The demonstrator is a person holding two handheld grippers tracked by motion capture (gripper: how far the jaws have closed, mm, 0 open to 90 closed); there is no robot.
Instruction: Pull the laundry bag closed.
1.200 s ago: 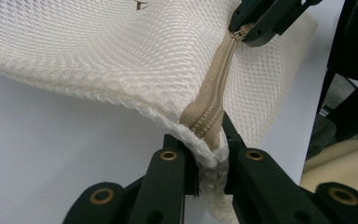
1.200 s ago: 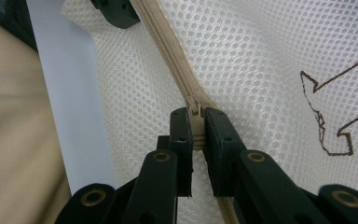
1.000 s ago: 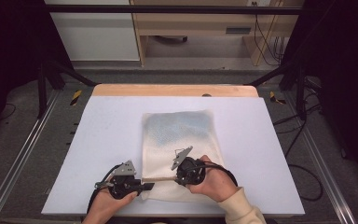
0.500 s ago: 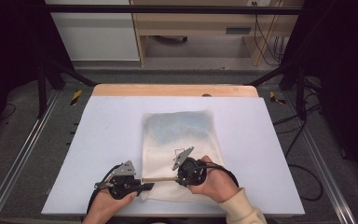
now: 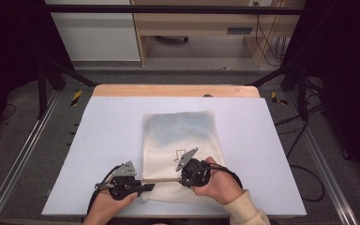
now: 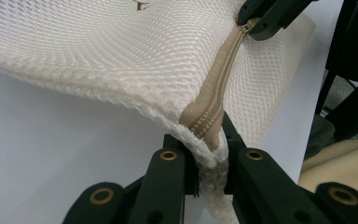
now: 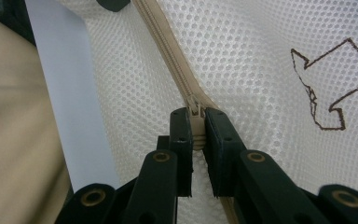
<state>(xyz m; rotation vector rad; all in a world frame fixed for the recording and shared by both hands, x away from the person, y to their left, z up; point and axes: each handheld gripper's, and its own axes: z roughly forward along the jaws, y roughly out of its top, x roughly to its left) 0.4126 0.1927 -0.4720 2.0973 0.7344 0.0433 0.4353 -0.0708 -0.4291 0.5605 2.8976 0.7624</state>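
Note:
A white mesh bag [image 5: 183, 136] lies flat in the middle of the white table [image 5: 98, 140], its tan zipper [image 5: 161, 179] running across the near end. My left gripper [image 5: 149, 187] is shut on the bag's near left corner, where the zipper [image 6: 221, 84] ends; the left gripper view shows the mesh bunched between the jaws of this gripper [image 6: 209, 144]. My right gripper [image 5: 182, 179] is shut on the zipper pull [image 7: 196, 114], with its jaws [image 7: 196, 121] pressed on both sides. The zipper is pulled taut between the two grippers. A brown outline print [image 7: 328, 88] marks the mesh.
A wooden strip [image 5: 168, 90] edges the table's far side. Dark frame legs [image 5: 51, 70] stand at the back corners, and metal rails [image 5: 18, 159] run along both sides. Cables [image 5: 309, 159] lie on the floor at right. A beige sleeve [image 5: 243, 213] covers the right forearm.

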